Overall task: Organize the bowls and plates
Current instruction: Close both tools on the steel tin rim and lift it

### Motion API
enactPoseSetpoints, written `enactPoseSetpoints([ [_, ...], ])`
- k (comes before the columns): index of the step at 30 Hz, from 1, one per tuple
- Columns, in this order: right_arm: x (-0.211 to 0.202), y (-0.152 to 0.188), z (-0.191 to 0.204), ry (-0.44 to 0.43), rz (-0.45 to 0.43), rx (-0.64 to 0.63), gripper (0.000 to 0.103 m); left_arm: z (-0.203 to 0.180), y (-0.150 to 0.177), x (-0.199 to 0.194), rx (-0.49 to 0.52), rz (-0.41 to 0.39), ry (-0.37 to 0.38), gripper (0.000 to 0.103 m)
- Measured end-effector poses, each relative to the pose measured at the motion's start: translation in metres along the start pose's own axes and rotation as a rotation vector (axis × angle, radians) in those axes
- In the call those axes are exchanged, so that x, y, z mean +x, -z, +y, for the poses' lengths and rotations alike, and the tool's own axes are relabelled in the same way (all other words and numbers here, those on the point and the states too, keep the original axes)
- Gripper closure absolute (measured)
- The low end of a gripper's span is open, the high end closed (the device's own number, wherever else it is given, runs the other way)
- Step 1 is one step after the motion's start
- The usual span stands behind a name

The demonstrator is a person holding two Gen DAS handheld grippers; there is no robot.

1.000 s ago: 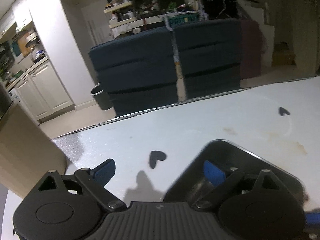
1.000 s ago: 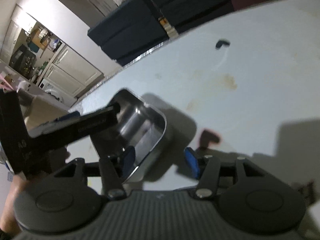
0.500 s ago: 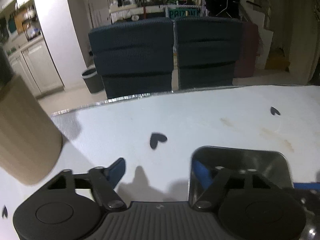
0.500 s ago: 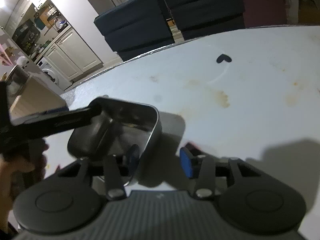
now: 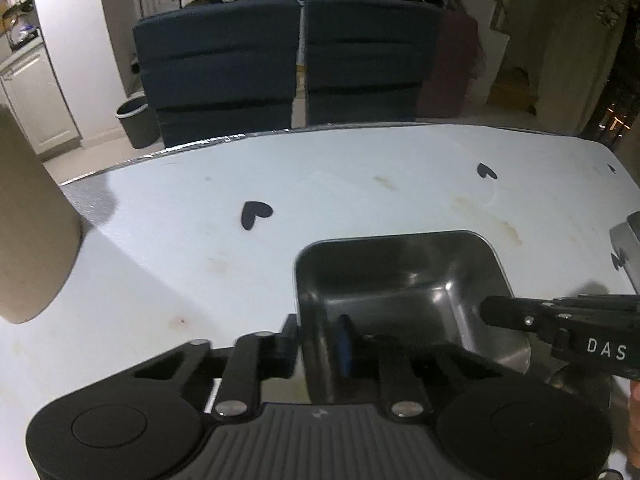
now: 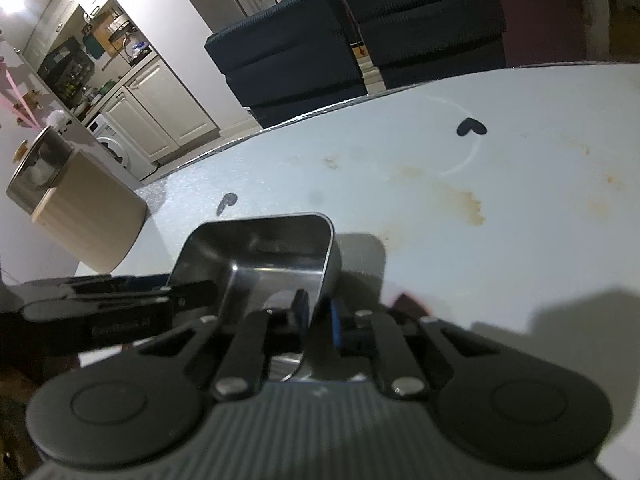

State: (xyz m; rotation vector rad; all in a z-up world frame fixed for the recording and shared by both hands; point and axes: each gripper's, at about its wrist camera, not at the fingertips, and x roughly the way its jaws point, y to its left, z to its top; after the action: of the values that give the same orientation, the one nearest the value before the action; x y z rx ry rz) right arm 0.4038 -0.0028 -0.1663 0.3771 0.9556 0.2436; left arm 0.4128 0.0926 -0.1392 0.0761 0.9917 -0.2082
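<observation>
Closing on opposite walls of the square steel bowl on the white table, the left gripper and right gripper each pinched a rim. Judged light, rigid, slippery; thin walls suited pinching.

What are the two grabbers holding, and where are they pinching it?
Both are closing on the square metal bowl. The left gripper pinches its near-left rim wall; the right gripper pinches the rim wall on the opposite side, one finger inside, one outside.
</observation>
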Motion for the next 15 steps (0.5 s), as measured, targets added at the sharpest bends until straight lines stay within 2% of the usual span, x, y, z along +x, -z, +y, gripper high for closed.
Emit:
enactPoseSetpoints([
  [2,0.0,0.0,0.001,0.008,-0.009,-0.006,0.092,0.001,0.0,-0.004,-0.016,-0.018,-0.001,0.099],
  [5,-0.002,0.001,0.003,0.041,-0.03,-0.05,0.095,0.003,-0.002,-0.014,-0.057,-0.05,0.023,0.1],
  [9,-0.011,-0.001,0.0,0.031,-0.045,-0.058,0.096,-0.009,0.0,-0.036,-0.052,-0.1,0.013,0.1],
  [15,-0.055,-0.003,0.002,0.017,-0.109,-0.093,0.096,-0.028,0.004,-0.084,-0.099,-0.172,0.035,0.099],
])
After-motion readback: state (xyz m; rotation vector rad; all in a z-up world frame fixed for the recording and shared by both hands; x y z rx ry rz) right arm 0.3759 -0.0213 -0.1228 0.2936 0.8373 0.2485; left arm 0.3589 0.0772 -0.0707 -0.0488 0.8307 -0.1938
